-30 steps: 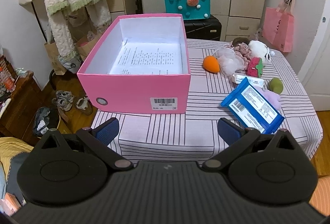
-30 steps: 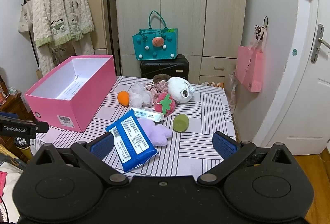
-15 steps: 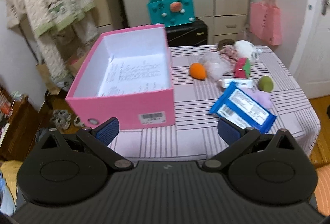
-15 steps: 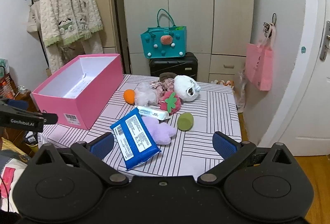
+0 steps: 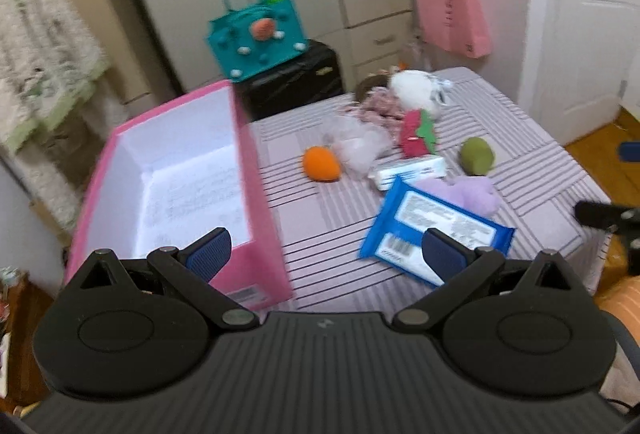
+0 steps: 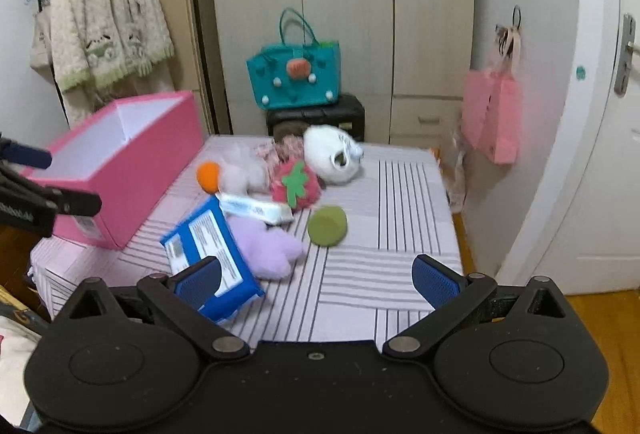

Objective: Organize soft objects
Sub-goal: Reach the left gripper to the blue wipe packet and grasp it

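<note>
An open pink box (image 5: 188, 190) (image 6: 120, 170) with a white inside stands at the table's left. Beside it lie an orange soft piece (image 5: 321, 163) (image 6: 208, 176), a blue wipes pack (image 5: 434, 230) (image 6: 208, 246), a lilac plush (image 5: 470, 192) (image 6: 268, 248), a green ball (image 5: 476, 156) (image 6: 327, 225), a red strawberry plush (image 5: 418, 134) (image 6: 296, 186) and a white plush (image 5: 416, 90) (image 6: 332, 154). My left gripper (image 5: 324, 252) hangs open over the near edge, between box and wipes pack. My right gripper (image 6: 318, 278) is open above the front of the table, holding nothing.
The striped tablecloth (image 6: 400, 218) is bare at the right front. Behind the table are a black suitcase (image 6: 316, 114) with a teal bag (image 6: 294, 78), wardrobe doors, a pink bag (image 6: 494, 114) on the wall and a white door at right. A small white pack (image 6: 256, 210) lies among the toys.
Both grippers have moved in toward the table and the views have shifted right, so the toys look larger. The jaws stay open and nothing on the table has moved.
</note>
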Action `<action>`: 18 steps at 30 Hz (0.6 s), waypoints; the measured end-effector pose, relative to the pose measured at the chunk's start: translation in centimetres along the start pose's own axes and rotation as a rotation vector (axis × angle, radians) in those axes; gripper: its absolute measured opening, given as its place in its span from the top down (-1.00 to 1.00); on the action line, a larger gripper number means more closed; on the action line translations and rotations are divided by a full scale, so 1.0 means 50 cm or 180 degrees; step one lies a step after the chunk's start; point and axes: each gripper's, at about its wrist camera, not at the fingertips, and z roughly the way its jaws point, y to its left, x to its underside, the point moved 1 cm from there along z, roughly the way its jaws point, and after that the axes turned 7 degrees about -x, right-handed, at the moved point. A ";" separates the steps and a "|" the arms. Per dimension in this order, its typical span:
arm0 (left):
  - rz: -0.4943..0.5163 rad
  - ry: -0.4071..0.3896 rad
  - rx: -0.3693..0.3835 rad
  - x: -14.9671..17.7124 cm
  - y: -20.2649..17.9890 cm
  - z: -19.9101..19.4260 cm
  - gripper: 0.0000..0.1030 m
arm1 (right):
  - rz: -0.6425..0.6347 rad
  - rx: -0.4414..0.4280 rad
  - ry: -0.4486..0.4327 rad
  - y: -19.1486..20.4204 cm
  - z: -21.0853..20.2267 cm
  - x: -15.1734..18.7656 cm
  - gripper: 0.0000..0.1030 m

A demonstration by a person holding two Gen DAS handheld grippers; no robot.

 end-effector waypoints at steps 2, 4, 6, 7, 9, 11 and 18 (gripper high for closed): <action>0.0023 0.0029 0.0130 -0.005 -0.004 0.017 -1.00 | 0.0067 -0.0082 0.0039 -0.009 0.019 0.009 -1.00; 0.0051 0.0029 0.0230 -0.010 -0.010 0.035 -1.00 | 0.0140 -0.0278 0.0076 -0.014 0.034 0.015 -0.99; 0.0132 -0.0018 0.0294 -0.016 -0.018 0.049 -1.00 | 0.0157 -0.0452 0.0121 -0.009 0.046 0.021 -0.99; 0.0187 -0.0040 0.0326 -0.019 -0.023 0.058 -1.00 | 0.0143 -0.0543 0.0161 -0.003 0.055 0.024 -0.99; 0.0269 -0.0069 0.0406 -0.027 -0.035 0.073 -1.00 | 0.0140 -0.0671 0.0236 0.006 0.072 0.033 -0.99; 0.0317 -0.0021 0.0492 -0.033 -0.045 0.095 -0.95 | 0.0201 -0.0817 0.0337 0.014 0.098 0.045 -0.96; 0.0241 0.0298 0.0848 -0.043 -0.067 0.192 -0.86 | 0.0437 -0.1179 0.0631 0.034 0.183 0.081 -0.83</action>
